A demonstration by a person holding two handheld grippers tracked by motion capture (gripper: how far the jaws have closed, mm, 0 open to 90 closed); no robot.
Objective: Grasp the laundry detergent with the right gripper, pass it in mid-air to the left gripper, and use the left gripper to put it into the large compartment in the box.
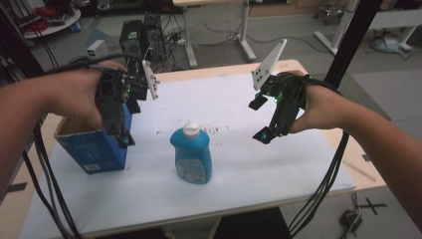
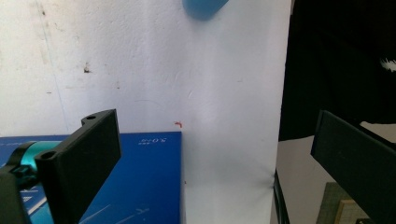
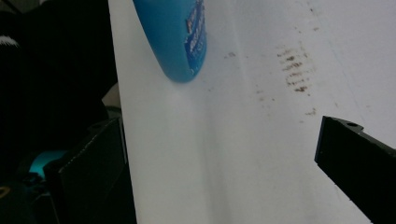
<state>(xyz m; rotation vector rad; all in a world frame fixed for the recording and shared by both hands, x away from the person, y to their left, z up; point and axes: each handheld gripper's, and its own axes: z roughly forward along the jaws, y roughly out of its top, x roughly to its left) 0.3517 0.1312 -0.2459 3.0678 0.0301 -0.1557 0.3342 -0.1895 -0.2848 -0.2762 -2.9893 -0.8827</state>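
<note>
A blue bottle point(image 1: 191, 154) with a white cap stands upright in the middle of the white board point(image 1: 259, 169). To its left stands an open blue box point(image 1: 94, 149). My left gripper point(image 1: 128, 122) hangs over the box's right edge, jaws open and holding nothing. In the left gripper view the left gripper point(image 2: 219, 154) looks down past the box point(image 2: 144, 182) at the board, with the bottle point(image 2: 203, 8) at the top edge. My right gripper point(image 1: 261, 119) is open in the air to the right of the bottle. The right gripper view has the right gripper point(image 3: 224, 158) spread wide, the bottle point(image 3: 180, 37) ahead of it.
Brown smudges point(image 1: 211, 130) mark the board just behind the bottle. The wooden table point(image 1: 370, 181) shows past the board's right edge. Cables point(image 1: 323, 189) trail from both grippers over the table's front. Desks and computer towers point(image 1: 142, 37) stand on the floor beyond.
</note>
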